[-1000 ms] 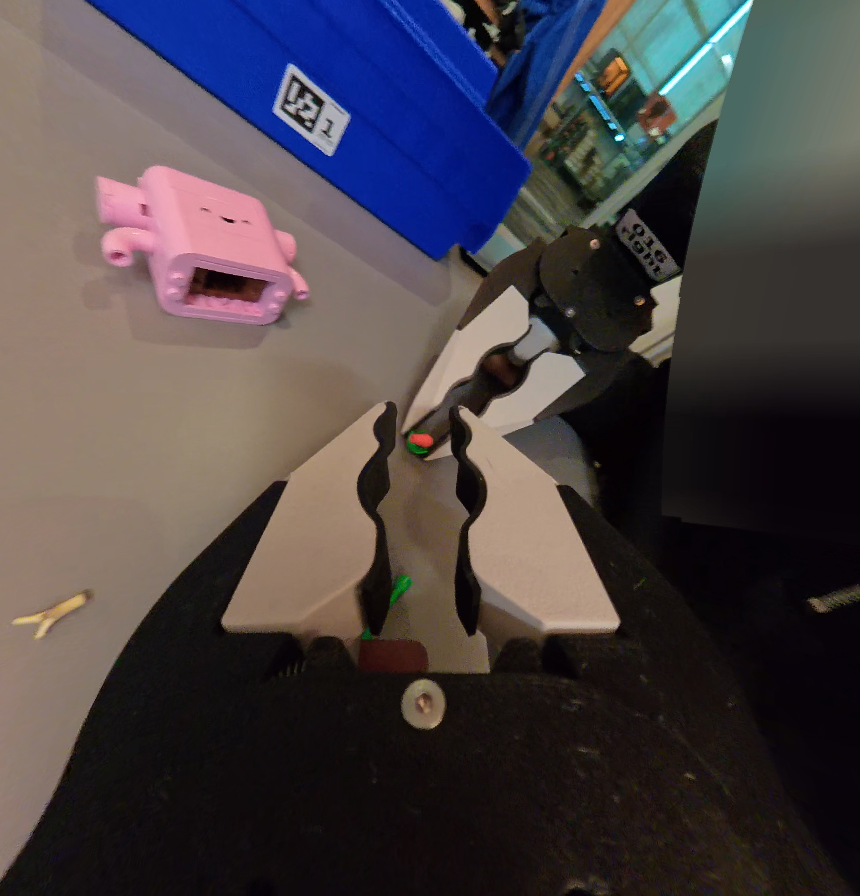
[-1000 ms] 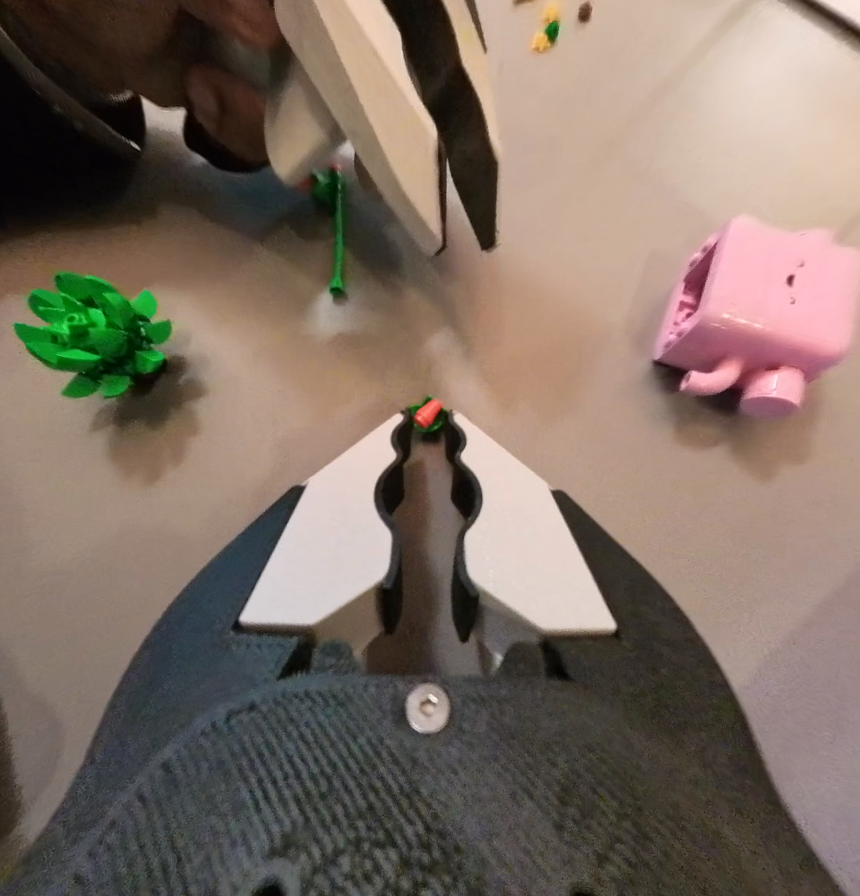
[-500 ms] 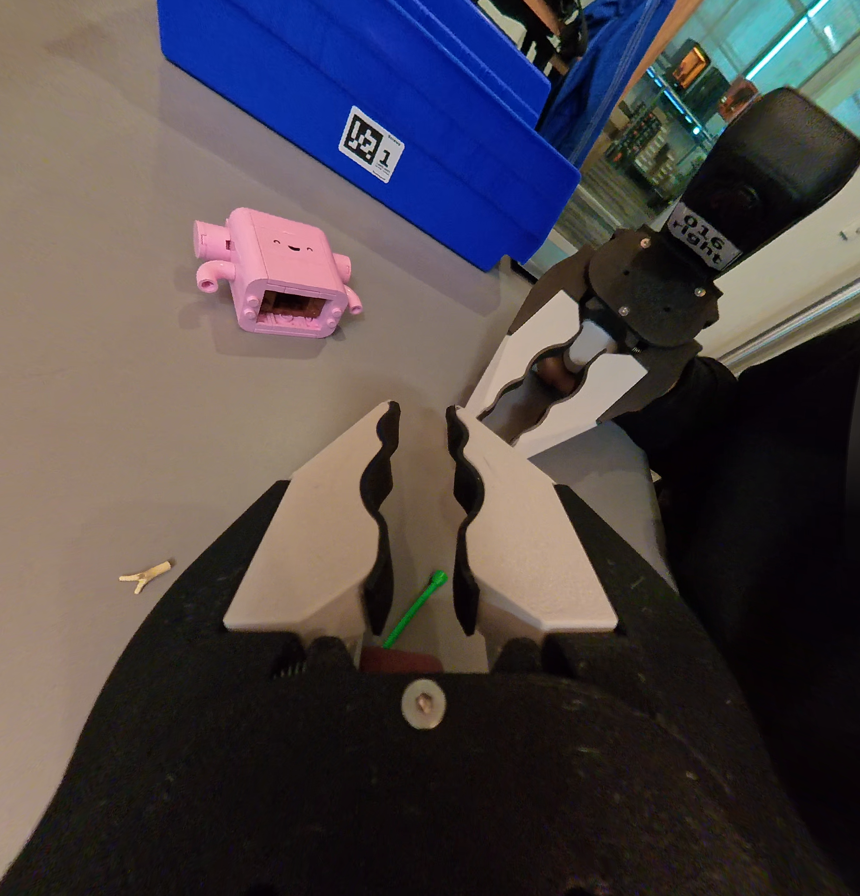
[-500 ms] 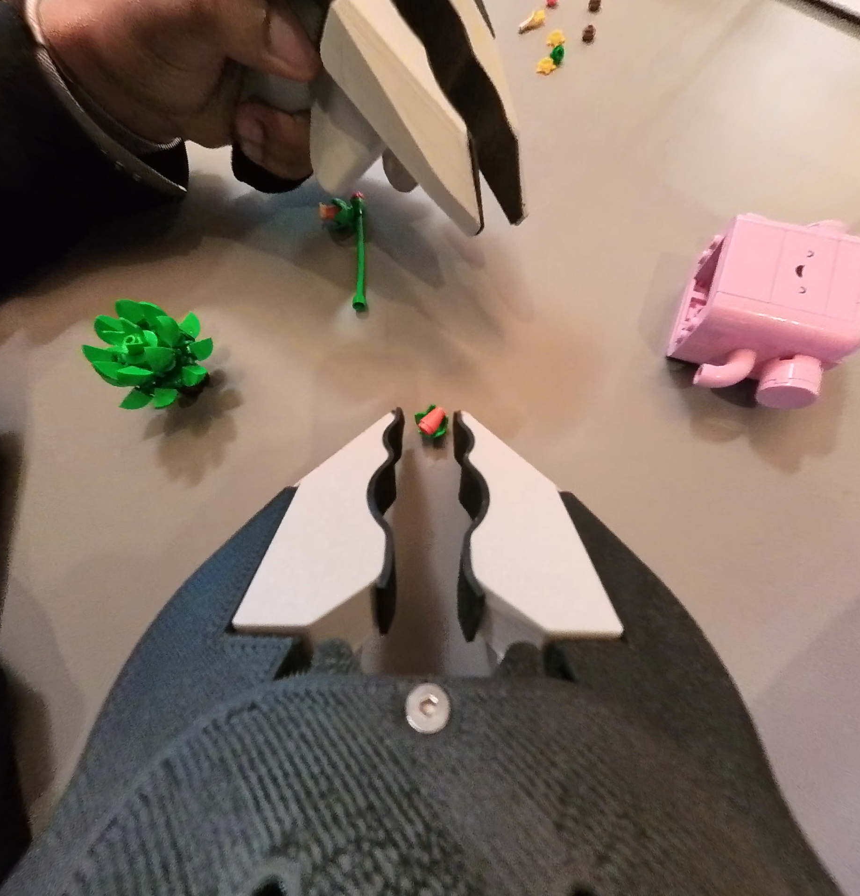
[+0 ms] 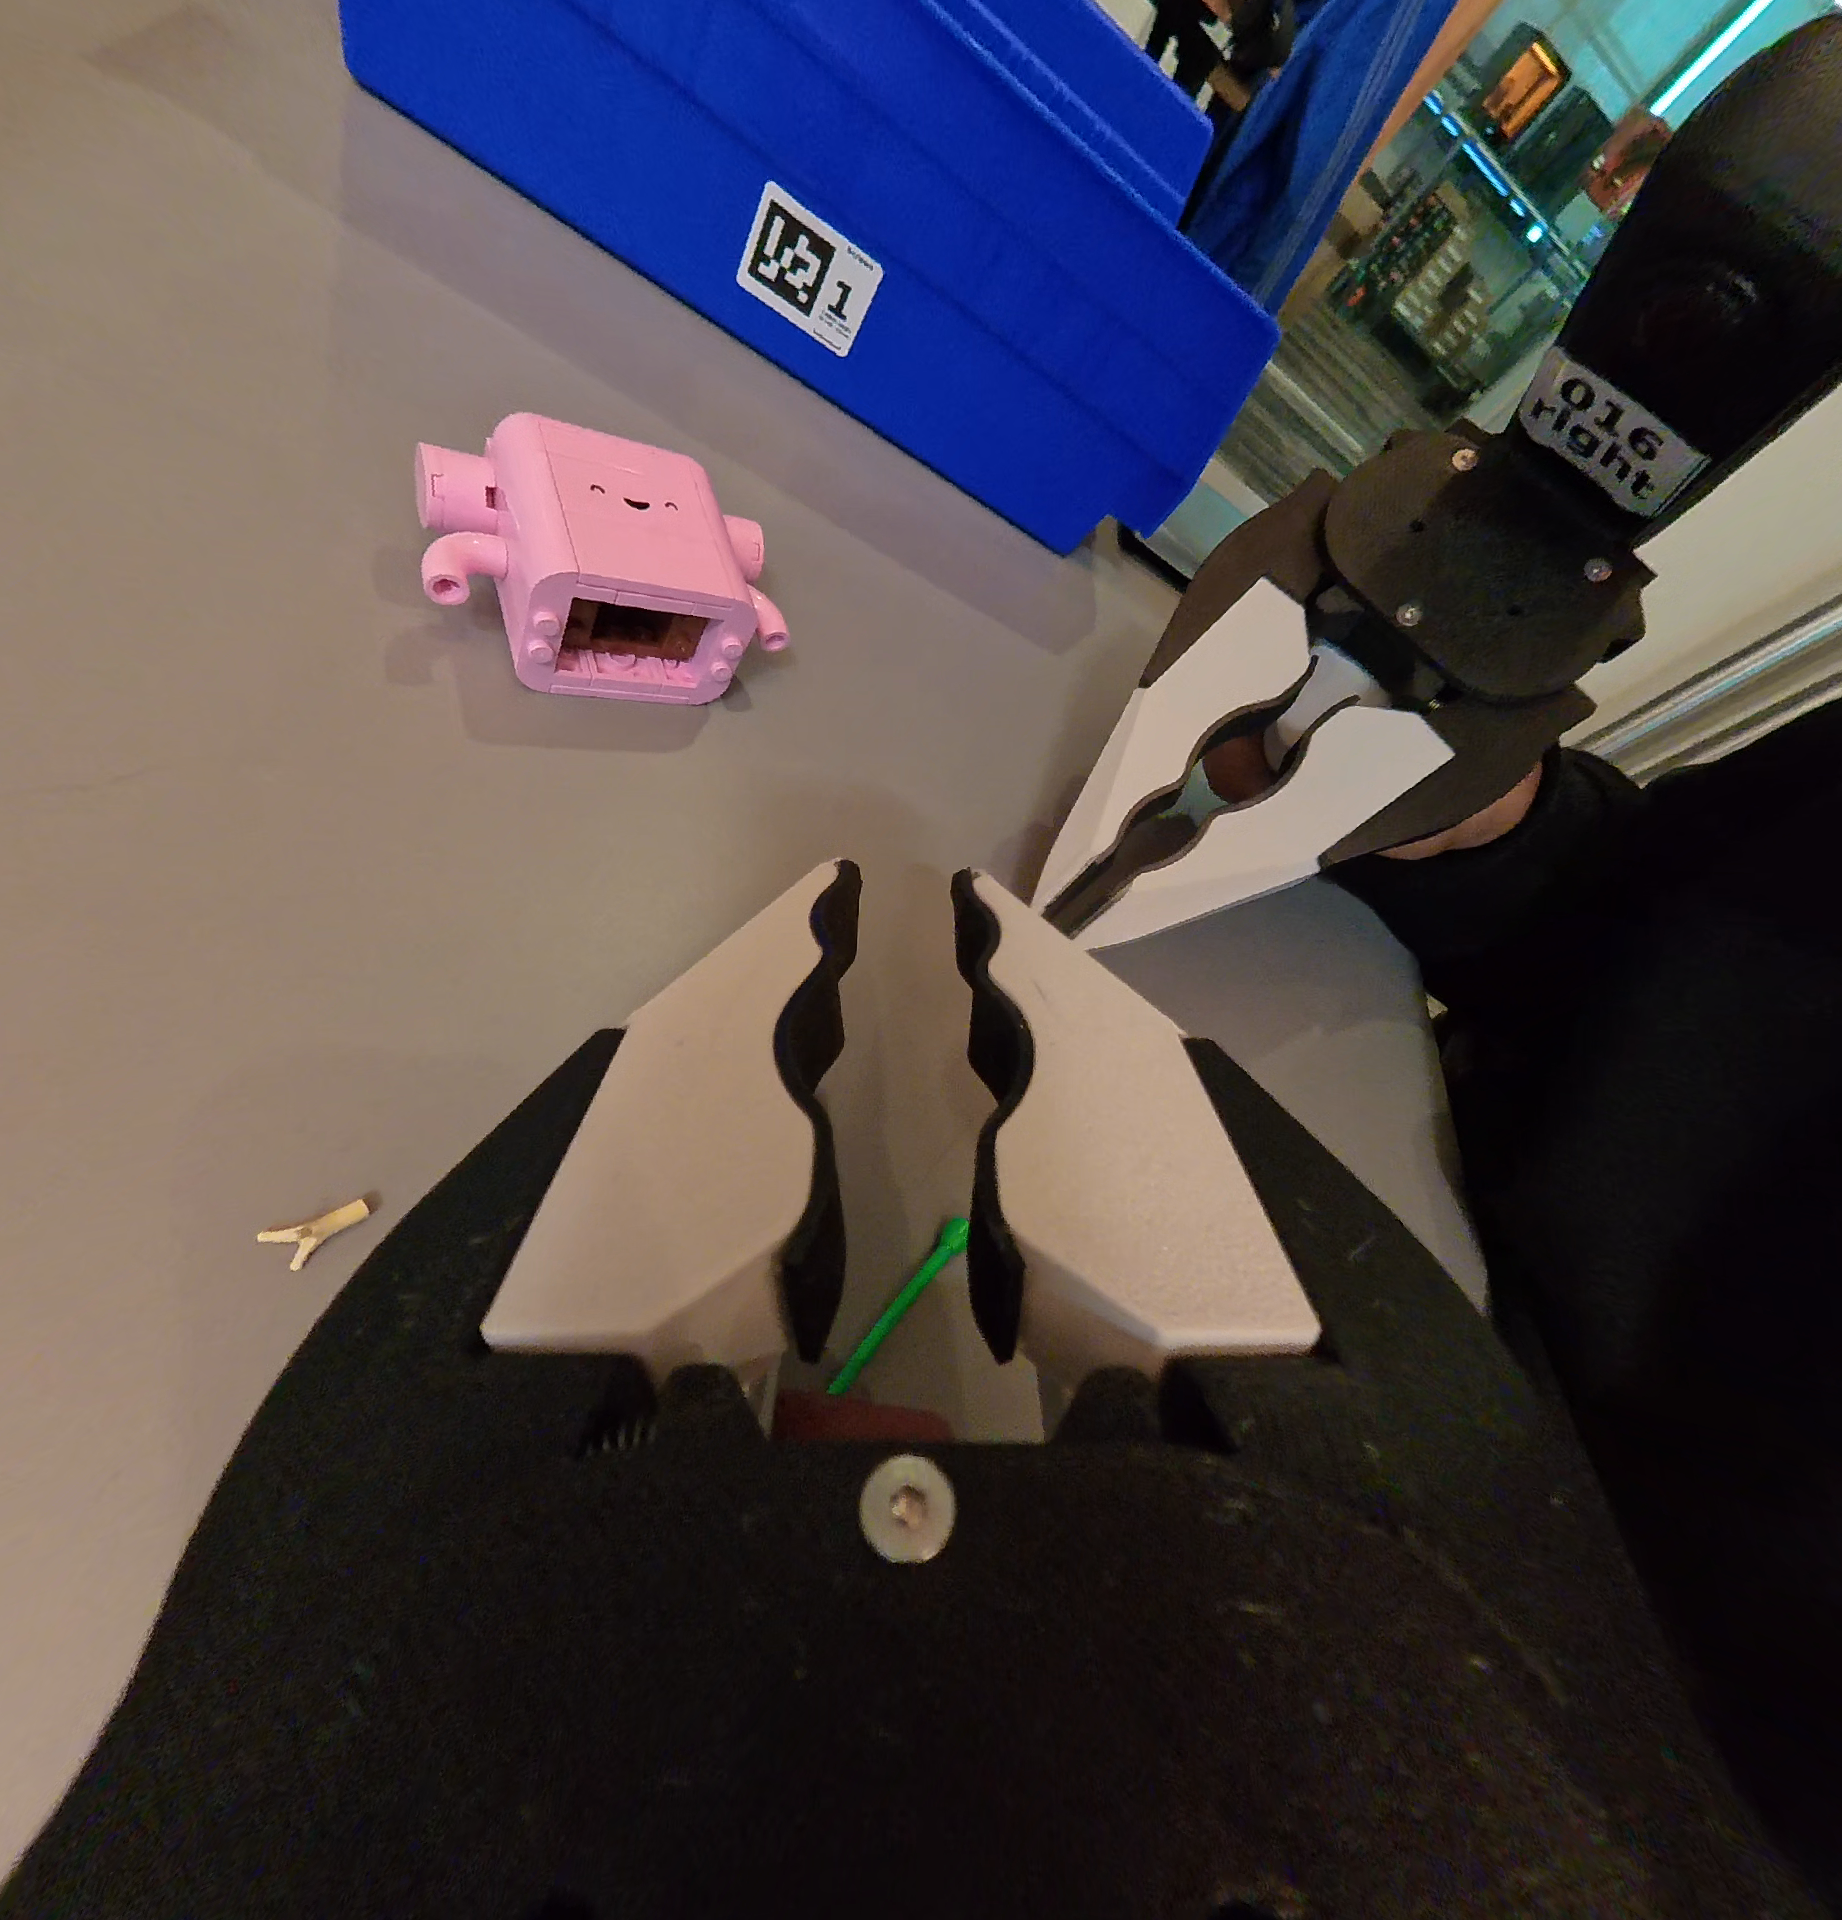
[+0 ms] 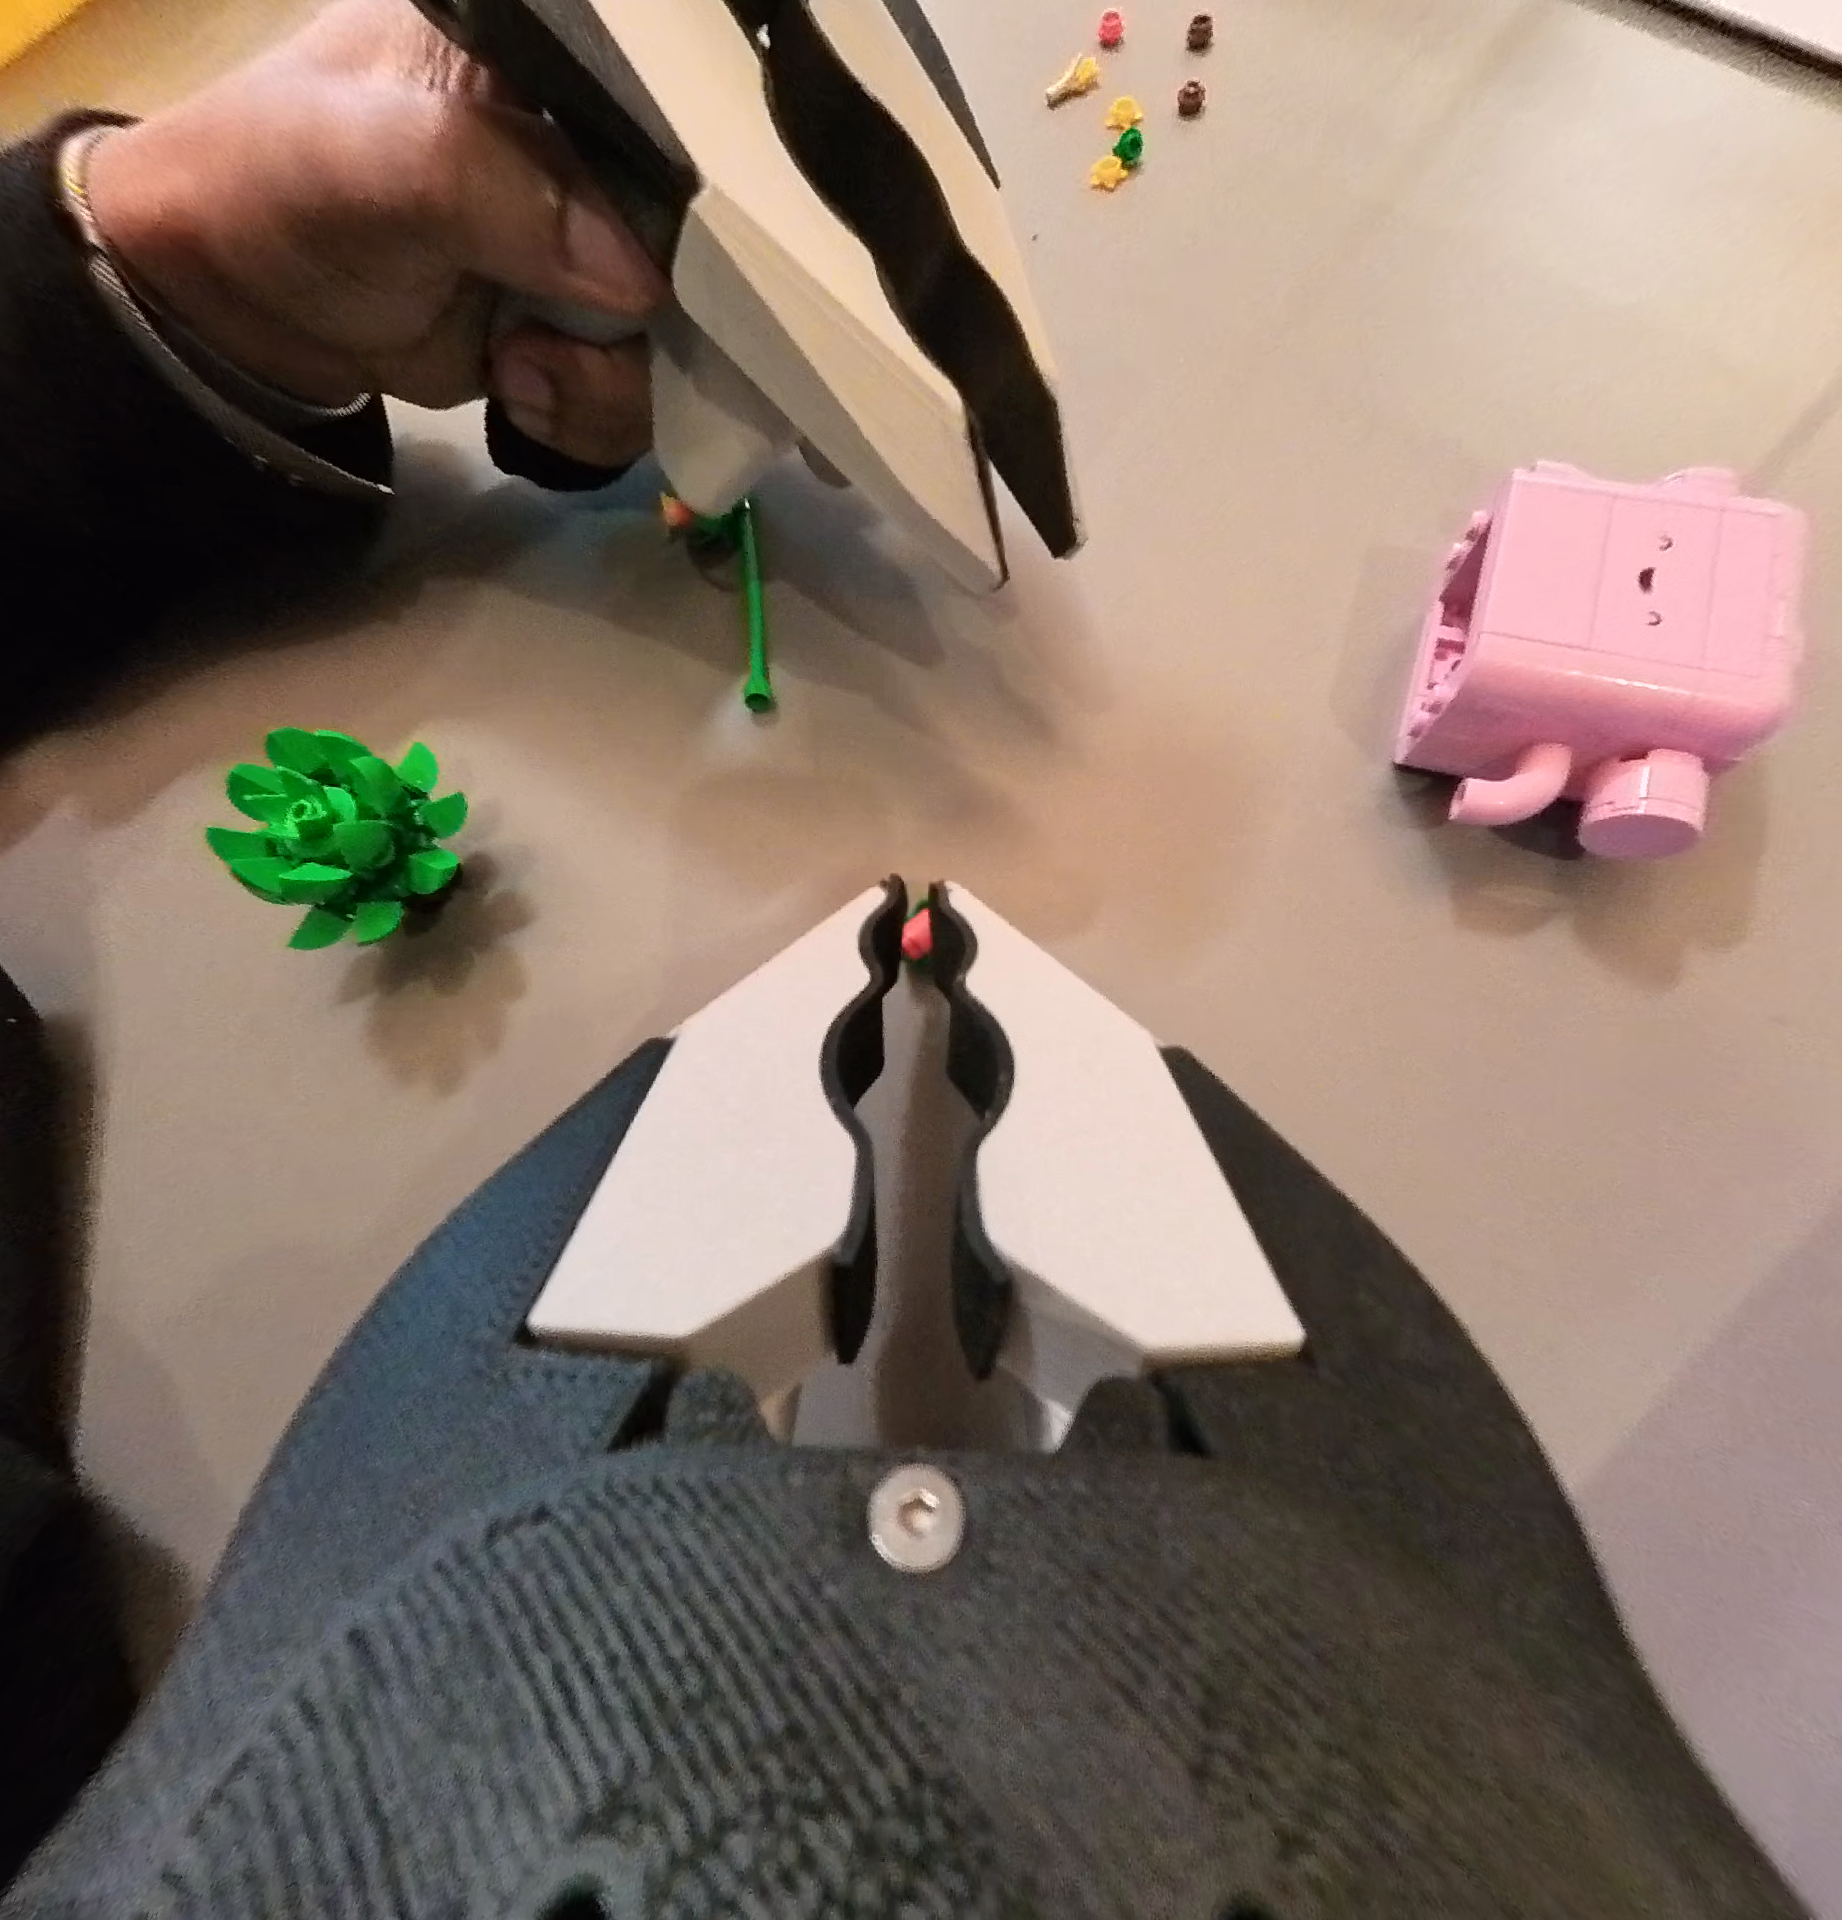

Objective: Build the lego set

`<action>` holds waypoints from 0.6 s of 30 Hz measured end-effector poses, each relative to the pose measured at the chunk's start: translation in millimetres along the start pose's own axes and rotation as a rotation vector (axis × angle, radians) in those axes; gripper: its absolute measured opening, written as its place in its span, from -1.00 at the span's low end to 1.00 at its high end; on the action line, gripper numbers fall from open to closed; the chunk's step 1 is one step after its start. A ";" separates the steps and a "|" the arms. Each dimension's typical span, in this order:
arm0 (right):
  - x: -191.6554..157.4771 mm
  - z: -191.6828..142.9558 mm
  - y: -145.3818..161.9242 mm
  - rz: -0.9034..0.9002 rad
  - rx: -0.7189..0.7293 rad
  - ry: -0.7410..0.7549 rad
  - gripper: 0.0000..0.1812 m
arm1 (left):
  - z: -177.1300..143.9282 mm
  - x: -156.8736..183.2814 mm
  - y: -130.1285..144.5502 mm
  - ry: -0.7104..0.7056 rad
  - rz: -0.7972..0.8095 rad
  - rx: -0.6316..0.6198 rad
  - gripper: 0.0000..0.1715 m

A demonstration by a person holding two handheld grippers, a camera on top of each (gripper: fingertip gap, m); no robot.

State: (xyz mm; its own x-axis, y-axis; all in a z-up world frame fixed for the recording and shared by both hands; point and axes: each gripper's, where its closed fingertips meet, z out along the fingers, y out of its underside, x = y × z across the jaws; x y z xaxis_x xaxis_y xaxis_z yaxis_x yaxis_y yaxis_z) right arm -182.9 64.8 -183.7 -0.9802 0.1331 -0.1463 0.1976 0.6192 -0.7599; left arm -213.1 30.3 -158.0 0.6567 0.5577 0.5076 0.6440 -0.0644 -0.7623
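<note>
Right tongs (image 6: 913,888) pinch a small red-and-green flower bud piece (image 6: 915,932) at their tips; left tongs (image 5: 904,883) hang narrowly parted, empty, over the green stem (image 5: 899,1305) on the counter (image 5: 221,935).

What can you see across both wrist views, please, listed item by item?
Pot: one, pink, lying on its side on the table's far part.
Bin: one, blue, behind the pot.
Stem: one, green with a bud end, flat on the table under the left gripper.
Leaf cluster: one, green, on the table, left in the right wrist view.
Bud: one, red on green, between the right gripper's tips.
Twig piece: one, cream, alone on the table.
Small pieces: several, yellow, green, brown, pink, scattered far off.
Table: one, grey.
Left gripper: open, empty.
Right gripper: closed on the bud.
Hand: one, holding the left gripper.
</note>
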 end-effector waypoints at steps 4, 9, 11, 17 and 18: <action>-3.9 0.7 0.9 0.018 -0.023 -0.010 -0.92 | 0.2 0.0 0.2 -0.008 0.009 -0.005 -0.81; 1.2 5.4 9.2 -0.002 -0.080 0.049 -0.89 | -0.2 0.7 -0.4 -0.011 0.015 -0.005 -0.81; 1.0 6.1 10.0 -0.003 -0.085 0.050 -0.91 | -0.2 0.8 -0.1 -0.012 0.016 -0.007 -0.81; 3.6 5.6 11.2 -0.013 -0.092 0.064 -0.94 | 1.1 0.4 2.6 -0.013 0.016 -0.022 -0.81; 4.3 5.3 10.7 -0.018 -0.089 0.070 -0.94 | 1.3 0.2 2.9 -0.014 0.017 -0.024 -0.81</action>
State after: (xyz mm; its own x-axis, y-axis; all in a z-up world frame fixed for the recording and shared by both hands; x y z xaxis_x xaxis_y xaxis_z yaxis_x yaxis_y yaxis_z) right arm -185.1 67.8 -195.8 -0.9812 0.1727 -0.0860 0.1826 0.6876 -0.7027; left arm -211.5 31.3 -160.7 0.6618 0.5683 0.4889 0.6421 -0.0932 -0.7609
